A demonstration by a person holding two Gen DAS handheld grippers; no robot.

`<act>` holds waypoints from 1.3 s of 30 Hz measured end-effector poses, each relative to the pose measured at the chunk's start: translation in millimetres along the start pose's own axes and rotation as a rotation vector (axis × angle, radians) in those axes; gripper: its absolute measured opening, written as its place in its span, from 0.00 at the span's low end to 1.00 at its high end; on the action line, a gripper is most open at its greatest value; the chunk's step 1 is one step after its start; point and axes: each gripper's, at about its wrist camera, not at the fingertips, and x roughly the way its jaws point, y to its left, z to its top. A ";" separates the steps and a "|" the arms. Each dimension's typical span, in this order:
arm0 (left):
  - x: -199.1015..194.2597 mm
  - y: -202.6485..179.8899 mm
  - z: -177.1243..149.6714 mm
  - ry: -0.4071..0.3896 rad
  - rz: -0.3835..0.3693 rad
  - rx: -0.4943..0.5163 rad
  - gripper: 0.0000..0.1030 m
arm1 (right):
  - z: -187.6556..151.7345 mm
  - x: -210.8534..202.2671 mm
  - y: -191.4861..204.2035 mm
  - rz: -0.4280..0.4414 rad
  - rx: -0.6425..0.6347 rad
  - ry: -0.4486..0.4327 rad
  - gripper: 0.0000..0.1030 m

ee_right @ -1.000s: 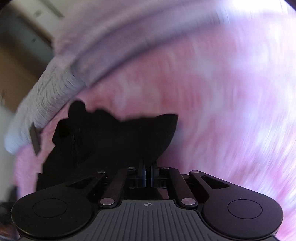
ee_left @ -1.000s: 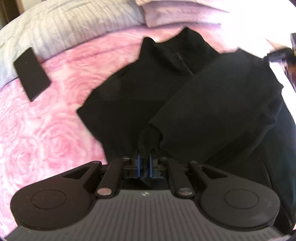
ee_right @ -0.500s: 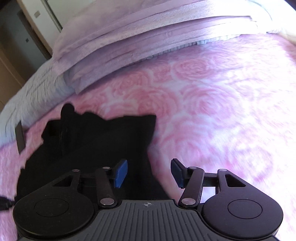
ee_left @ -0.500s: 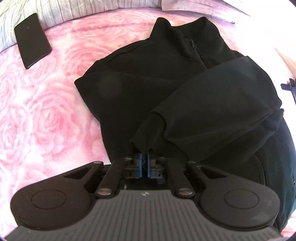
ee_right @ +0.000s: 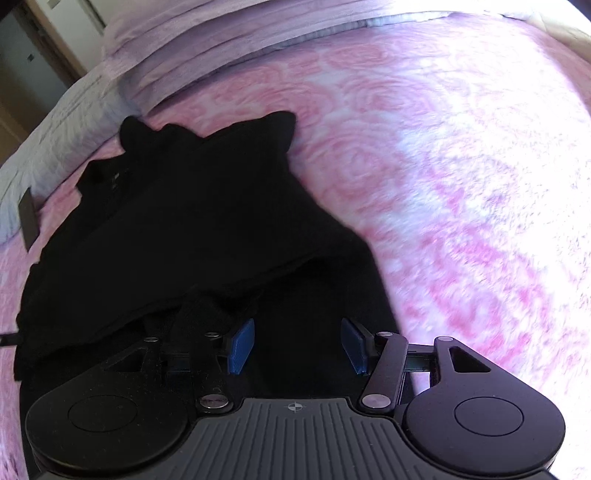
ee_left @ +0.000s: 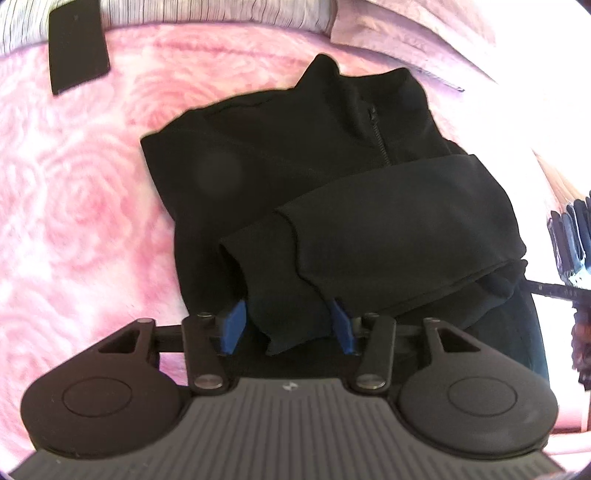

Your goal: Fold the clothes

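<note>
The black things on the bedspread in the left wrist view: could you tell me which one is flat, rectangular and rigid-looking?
The phone-like slab at upper left, lying apart on the pink bedspread. The black jacket is soft, with a collar, zip and folded sleeve.

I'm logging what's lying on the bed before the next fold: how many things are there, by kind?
Black zip-neck jacket: 1
Flat black phone-like slab: 1
Pillows at the head of the bed: cannot count, only partly in view
Total counted on the pink rose bedspread: 2

jacket [ee_left: 280, 155] on bedspread [ee_left: 74, 206] | sleeve [ee_left: 388, 218] across jacket front | phone [ee_left: 77, 44] far left | pillows [ee_right: 229, 33] behind
</note>
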 end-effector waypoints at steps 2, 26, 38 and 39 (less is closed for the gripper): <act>8.3 1.2 -4.3 0.024 0.026 -0.007 0.24 | -4.3 0.2 1.8 0.004 0.009 0.011 0.54; -38.1 -16.0 -38.3 0.055 0.114 0.112 0.10 | -9.5 9.5 -10.7 -0.011 0.019 0.065 0.54; -108.1 -93.9 -122.0 0.060 0.270 0.127 0.58 | -39.5 -52.7 2.0 0.051 -0.063 0.183 0.54; -112.6 -99.8 -127.4 0.056 0.284 0.138 0.62 | -41.7 -58.1 5.6 0.061 -0.084 0.187 0.55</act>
